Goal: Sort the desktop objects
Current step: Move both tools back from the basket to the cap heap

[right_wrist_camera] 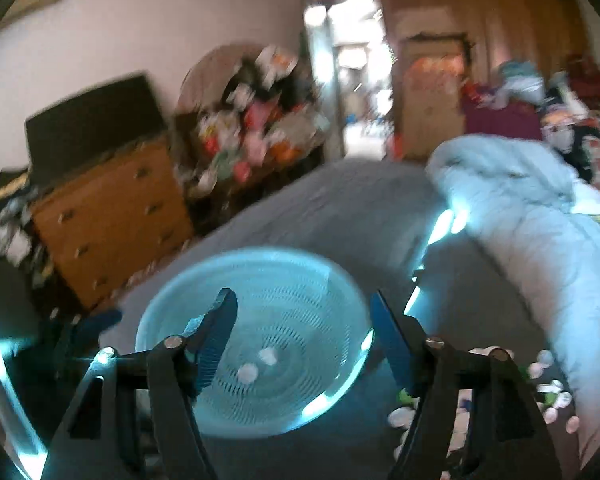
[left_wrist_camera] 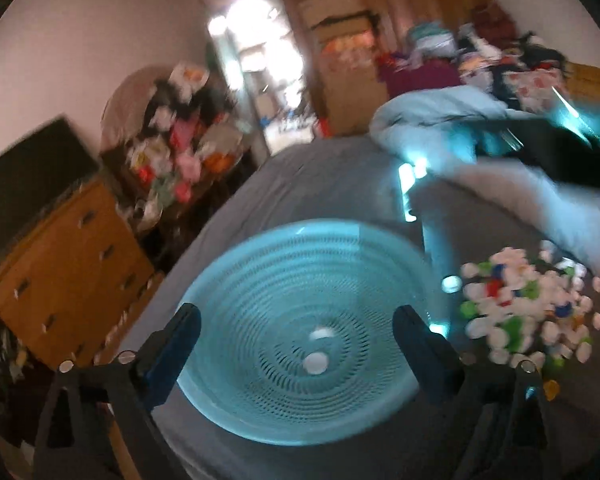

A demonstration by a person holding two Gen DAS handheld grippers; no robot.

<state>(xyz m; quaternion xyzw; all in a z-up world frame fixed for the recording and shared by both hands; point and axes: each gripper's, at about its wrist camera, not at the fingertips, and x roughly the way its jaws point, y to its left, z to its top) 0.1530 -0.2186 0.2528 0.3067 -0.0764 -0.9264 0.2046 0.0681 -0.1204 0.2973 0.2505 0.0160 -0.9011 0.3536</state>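
Observation:
A light-blue perforated bowl point(left_wrist_camera: 300, 320) sits on the grey bed sheet point(left_wrist_camera: 320, 176). Two white bottle caps point(left_wrist_camera: 316, 362) lie in its bottom. My left gripper point(left_wrist_camera: 296, 344) is open and empty, hovering over the bowl. A pile of white, green, red and blue bottle caps point(left_wrist_camera: 524, 304) lies to the right of the bowl. In the right wrist view the same bowl point(right_wrist_camera: 260, 344) holds the two white caps point(right_wrist_camera: 248, 372), and my right gripper point(right_wrist_camera: 304, 340) is open and empty above it. Part of the cap pile point(right_wrist_camera: 548, 392) shows at lower right.
A pale blue duvet point(left_wrist_camera: 440, 120) is bunched at the right of the bed. A wooden chest of drawers point(left_wrist_camera: 68, 264) with a dark screen on top stands left of the bed. A cluttered shelf point(left_wrist_camera: 172, 152) stands behind it.

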